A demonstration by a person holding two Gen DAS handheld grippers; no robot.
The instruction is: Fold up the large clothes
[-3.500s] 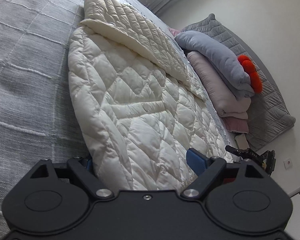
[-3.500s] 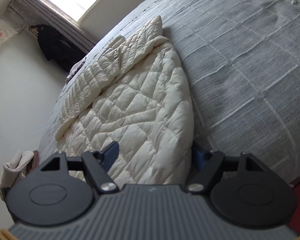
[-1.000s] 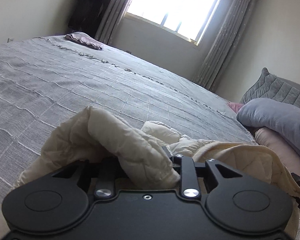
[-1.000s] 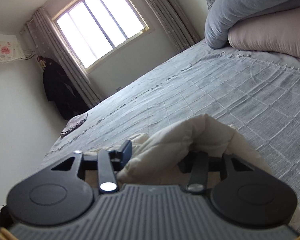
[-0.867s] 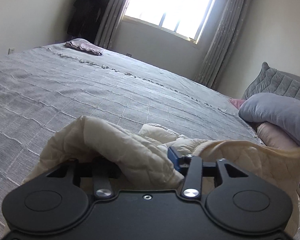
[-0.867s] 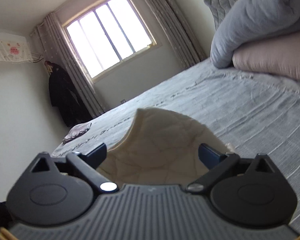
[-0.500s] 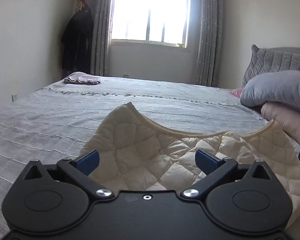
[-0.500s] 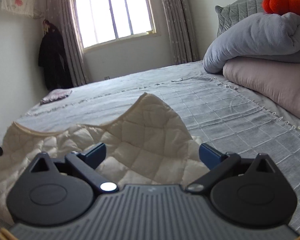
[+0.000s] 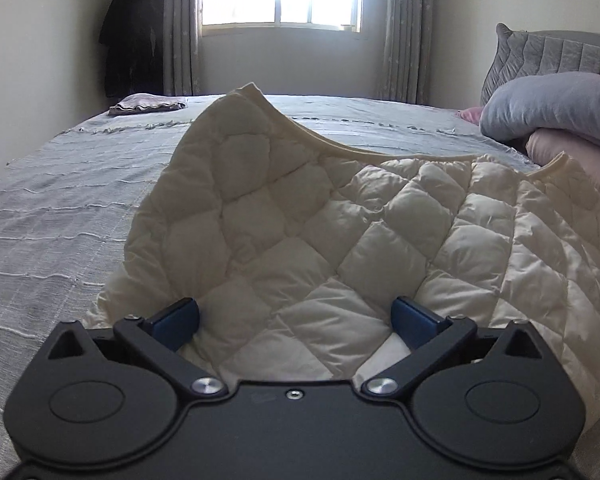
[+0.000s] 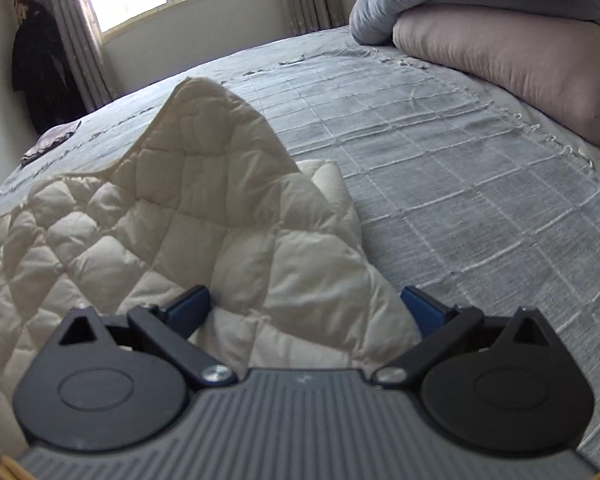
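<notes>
A cream quilted down jacket [image 9: 340, 224] lies folded over on the grey bedspread [image 9: 60, 208]. Its folded edge stands up in two peaks, one in front of each gripper. My left gripper [image 9: 296, 316] is open, its blue pads on either side of the jacket's near edge, holding nothing. In the right wrist view the same jacket [image 10: 188, 216] fills the left and centre. My right gripper [image 10: 308, 308] is open too, with the jacket's right corner lying loose between its fingers.
Grey and pink folded duvets [image 10: 500, 28] are stacked at the head of the bed on the right, against a grey padded headboard [image 9: 548, 52]. A small folded cloth [image 9: 148, 103] lies at the far left corner. A dark coat [image 9: 130, 32] hangs by the window.
Both grippers were shut on the jacket's edge a second ago, carrying it over. They have opened and let it drop, and have drawn back slightly while the fold settles.
</notes>
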